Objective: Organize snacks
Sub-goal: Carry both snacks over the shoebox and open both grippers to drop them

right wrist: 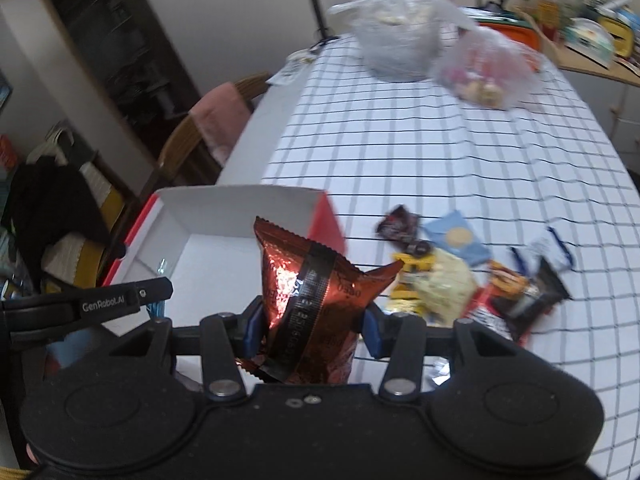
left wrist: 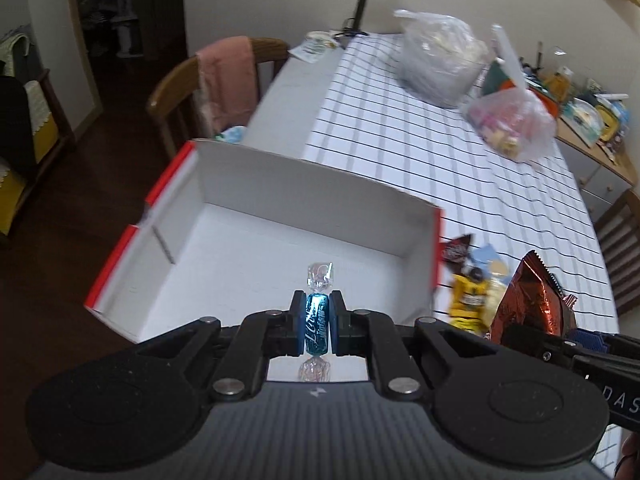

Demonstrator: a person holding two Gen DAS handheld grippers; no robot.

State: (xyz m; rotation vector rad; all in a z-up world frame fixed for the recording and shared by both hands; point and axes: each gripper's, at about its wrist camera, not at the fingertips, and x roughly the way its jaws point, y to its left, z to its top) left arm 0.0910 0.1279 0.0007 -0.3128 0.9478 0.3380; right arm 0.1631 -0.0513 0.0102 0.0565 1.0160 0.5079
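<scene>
My left gripper (left wrist: 317,312) is shut on a blue-wrapped candy (left wrist: 317,322) and holds it above the near part of a white box with red outer sides (left wrist: 280,200), whose visible inside is bare. My right gripper (right wrist: 312,316) is shut on a shiny red-brown snack packet (right wrist: 308,280), held upright just right of the box (right wrist: 224,208); the packet also shows in the left wrist view (left wrist: 528,300). A heap of loose snacks (right wrist: 440,280) lies on the checked tablecloth to the right of the box.
Two filled plastic bags (left wrist: 440,56) (left wrist: 512,120) and a desk lamp (left wrist: 368,0) stand at the table's far end. A wooden chair with a pink cloth (left wrist: 224,80) is at the left. A cluttered shelf (left wrist: 592,112) runs along the right.
</scene>
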